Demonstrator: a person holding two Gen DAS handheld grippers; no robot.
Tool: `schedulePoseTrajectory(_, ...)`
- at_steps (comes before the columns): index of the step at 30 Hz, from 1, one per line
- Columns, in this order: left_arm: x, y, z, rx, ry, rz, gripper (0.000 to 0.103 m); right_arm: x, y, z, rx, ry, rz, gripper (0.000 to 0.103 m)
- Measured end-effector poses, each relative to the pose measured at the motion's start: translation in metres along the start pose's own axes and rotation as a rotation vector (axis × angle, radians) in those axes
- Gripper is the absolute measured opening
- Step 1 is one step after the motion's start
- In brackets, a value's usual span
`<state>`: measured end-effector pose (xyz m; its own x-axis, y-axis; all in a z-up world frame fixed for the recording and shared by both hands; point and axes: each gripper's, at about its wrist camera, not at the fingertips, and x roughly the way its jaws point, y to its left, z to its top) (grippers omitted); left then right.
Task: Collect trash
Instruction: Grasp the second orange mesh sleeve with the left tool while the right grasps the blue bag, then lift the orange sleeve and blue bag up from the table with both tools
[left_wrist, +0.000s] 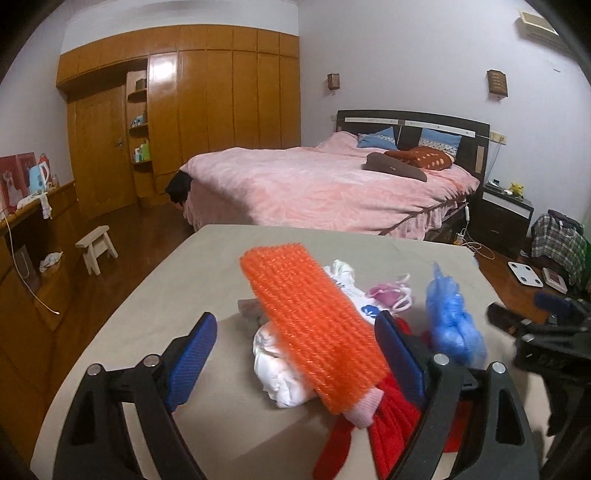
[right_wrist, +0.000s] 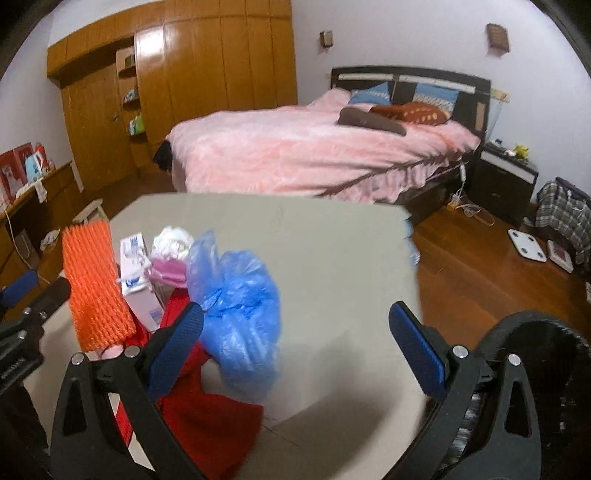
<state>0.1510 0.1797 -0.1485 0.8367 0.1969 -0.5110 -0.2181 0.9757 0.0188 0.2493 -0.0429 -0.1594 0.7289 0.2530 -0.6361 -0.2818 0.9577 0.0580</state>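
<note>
Orange ribbed foam netting (left_wrist: 314, 332) lies atop the heap of crumpled white, pink, red and blue plastic trash (right_wrist: 236, 314) on the beige table (left_wrist: 166, 295). Left gripper (left_wrist: 295, 354) and right gripper (right_wrist: 295, 343) both gape, empty.

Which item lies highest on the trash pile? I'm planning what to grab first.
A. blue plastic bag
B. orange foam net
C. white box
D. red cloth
B: the orange foam net lies tilted across the top of the pile, over the crumpled white paper and the red cloth, while the blue bag sits beside it on the table.
</note>
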Motion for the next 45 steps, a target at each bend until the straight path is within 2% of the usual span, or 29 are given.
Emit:
schedulePoseTrajectory(9, 0.009, 0.001, -0.003, -0.01, 0.015, -0.017, 0.085, 0.036, 0.026, -0.006, -0.049, 0.091, 0.045, 0.097)
schedulePoseTrajectory(11, 0.01, 0.0, -0.003, -0.006, 0.016, -0.022, 0.085, 0.039, 0.03, -0.008, -0.058, 0.107, 0.053, 0.091)
schedulePoseTrajectory(12, 0.01, 0.0, -0.002, -0.002, 0.016, -0.022, 0.085, 0.042, 0.03, -0.008, -0.063, 0.118, 0.062, 0.082)
schedulePoseTrajectory(15, 0.013, -0.002, -0.003, -0.005, 0.024, -0.03, 0.085, 0.047, 0.031, -0.009, -0.061, 0.146, 0.085, 0.071)
schedulePoseTrajectory(16, 0.013, -0.002, -0.003, -0.006, 0.026, -0.033, 0.085, 0.048, 0.031, -0.01, -0.059, 0.153, 0.094, 0.061)
schedulePoseTrajectory(17, 0.014, -0.003, -0.002, -0.005, 0.028, -0.035, 0.085, 0.049, 0.032, -0.01, -0.058, 0.16, 0.111, 0.057)
schedulePoseTrajectory(21, 0.016, -0.007, -0.001, -0.002, 0.033, -0.053, 0.082, 0.047, 0.031, -0.011, -0.048, 0.162, 0.132, 0.049)
schedulePoseTrajectory(23, 0.018, -0.01, 0.0, 0.001, 0.038, -0.061, 0.08, 0.042, 0.027, -0.01, -0.041, 0.146, 0.125, 0.047)
schedulePoseTrajectory(27, 0.025, -0.016, 0.0, 0.01, 0.059, -0.071, 0.068, 0.031, 0.021, -0.009, -0.04, 0.114, 0.107, 0.047)
schedulePoseTrajectory(32, 0.033, -0.021, 0.003, 0.014, 0.077, -0.074, 0.061, 0.022, 0.017, -0.008, -0.048, 0.093, 0.098, 0.047)
schedulePoseTrajectory(34, 0.037, -0.022, 0.003, 0.018, 0.085, -0.066, 0.048, 0.02, 0.016, -0.008, -0.049, 0.092, 0.101, 0.047)
schedulePoseTrajectory(40, 0.034, -0.027, 0.002, 0.029, 0.071, -0.064, 0.026, 0.015, 0.015, -0.007, -0.044, 0.085, 0.103, 0.047)
schedulePoseTrajectory(45, 0.021, -0.023, 0.004, 0.019, 0.049, -0.066, 0.023, 0.004, 0.012, -0.003, -0.034, 0.063, 0.106, 0.047)
